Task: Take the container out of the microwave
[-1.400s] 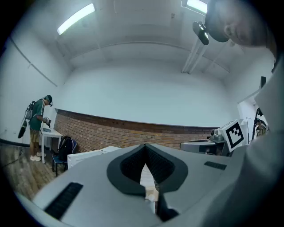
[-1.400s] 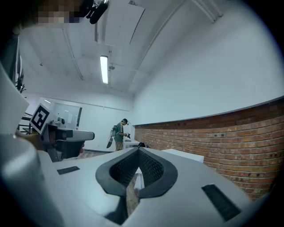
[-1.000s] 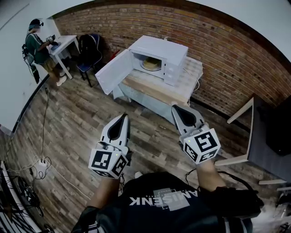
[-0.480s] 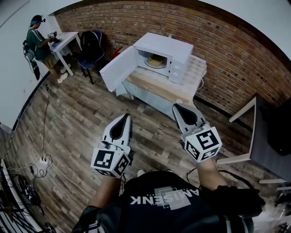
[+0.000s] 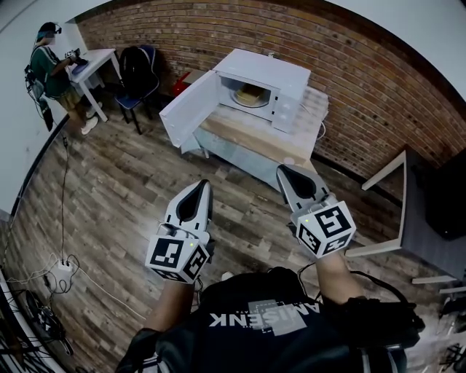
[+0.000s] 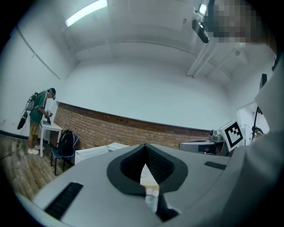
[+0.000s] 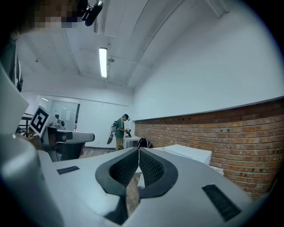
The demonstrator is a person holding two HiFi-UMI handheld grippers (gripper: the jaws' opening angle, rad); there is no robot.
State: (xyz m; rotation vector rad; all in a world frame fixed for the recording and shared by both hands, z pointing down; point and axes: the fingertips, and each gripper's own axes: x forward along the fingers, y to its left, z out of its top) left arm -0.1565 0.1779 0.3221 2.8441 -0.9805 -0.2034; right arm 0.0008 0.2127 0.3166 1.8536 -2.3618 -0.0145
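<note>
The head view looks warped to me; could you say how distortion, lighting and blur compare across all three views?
Head view: strong fisheye, the brick wall bows into an arc, and the microwave is sharp and evenly lit. Left gripper view: round dark vignette, and the ceiling light glares at top left. Right gripper view: same vignette, a bright ceiling strip, no motion blur.

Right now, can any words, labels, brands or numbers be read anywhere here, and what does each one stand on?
"AMISENK", as far as it can be made out: white print, seen upside down, on the person's black shirt.
White microwave oven, control panel: too small to read.
Square black-and-white markers on the left hand-held gripper and the right hand-held gripper: patterns only, no letters or numbers.
</note>
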